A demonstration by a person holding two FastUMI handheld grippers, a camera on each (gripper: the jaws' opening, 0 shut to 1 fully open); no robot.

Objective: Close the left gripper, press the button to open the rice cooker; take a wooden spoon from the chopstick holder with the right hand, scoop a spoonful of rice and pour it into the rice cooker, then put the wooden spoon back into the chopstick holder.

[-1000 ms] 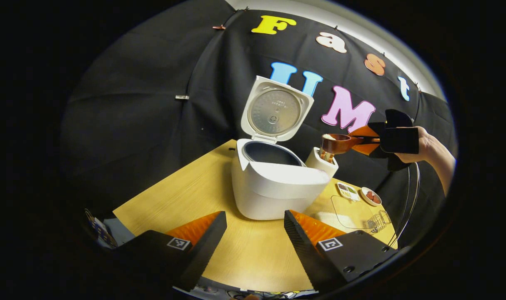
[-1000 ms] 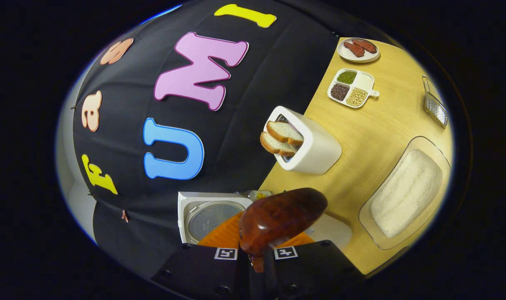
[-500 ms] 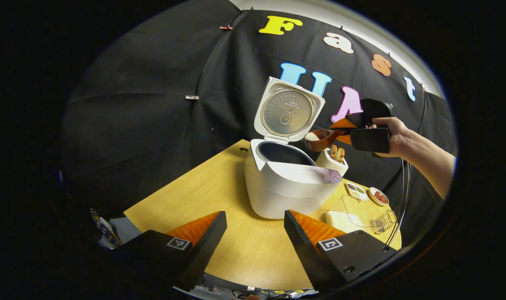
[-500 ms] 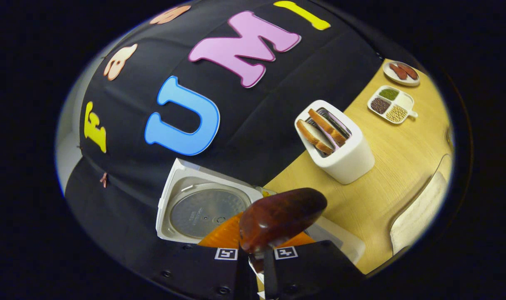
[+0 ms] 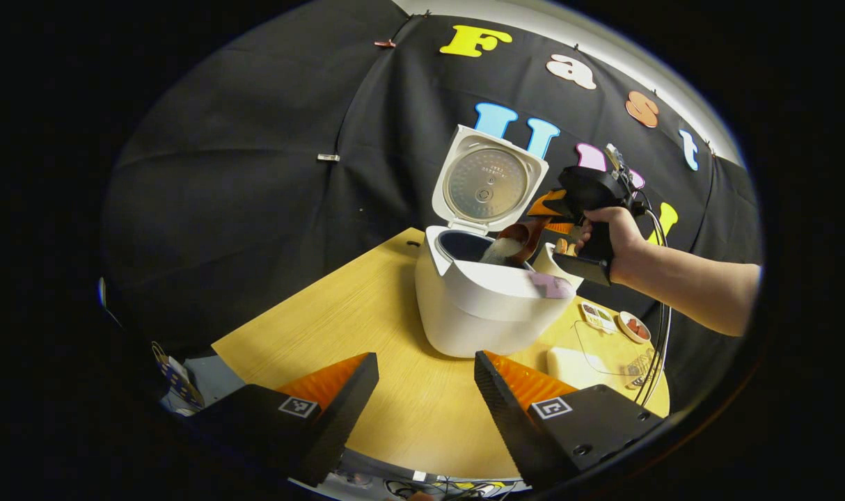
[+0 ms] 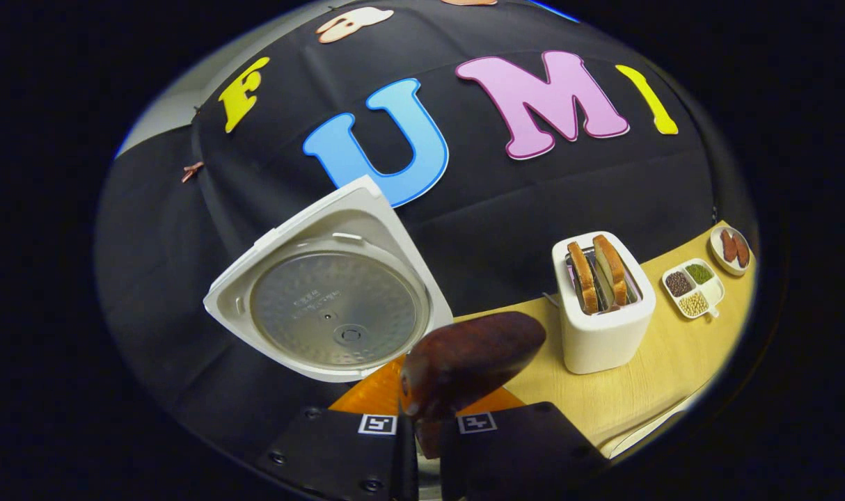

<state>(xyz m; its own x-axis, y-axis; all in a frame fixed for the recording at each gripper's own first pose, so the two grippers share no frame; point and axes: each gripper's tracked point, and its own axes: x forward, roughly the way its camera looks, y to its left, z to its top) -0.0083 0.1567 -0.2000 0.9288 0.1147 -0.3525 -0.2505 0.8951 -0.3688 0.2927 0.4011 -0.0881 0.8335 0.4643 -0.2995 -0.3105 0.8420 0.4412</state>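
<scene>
The white rice cooker [image 5: 488,306] stands on the wooden table [image 5: 367,334] with its lid [image 5: 488,184] raised. A hand holds my right gripper [image 5: 555,209] just right of the pot's opening. It is shut on the handle of a dark wooden spoon [image 5: 518,236], which is tipped down over the pot, and white rice [image 5: 500,249] slides off it into the cooker. In the right gripper view the back of the spoon's bowl [image 6: 468,362] sits just ahead of my right gripper [image 6: 429,424], with the lid's inner plate [image 6: 339,306] to its left. My left gripper [image 5: 426,376] hangs open in front of the cooker, holding nothing.
A white toaster [image 6: 603,306] with two bread slices stands right of the cooker. Farther right are a sectioned dish of beans [image 6: 694,285] and a small plate [image 6: 732,247]. A clear tray of rice [image 5: 589,358] and a small wire rack [image 5: 638,369] lie near the table's right edge.
My right gripper has moved left to the cooker and rolled over, tipping the spoon from level to pouring. Rice now falls into the pot. My left gripper has drifted only slightly.
</scene>
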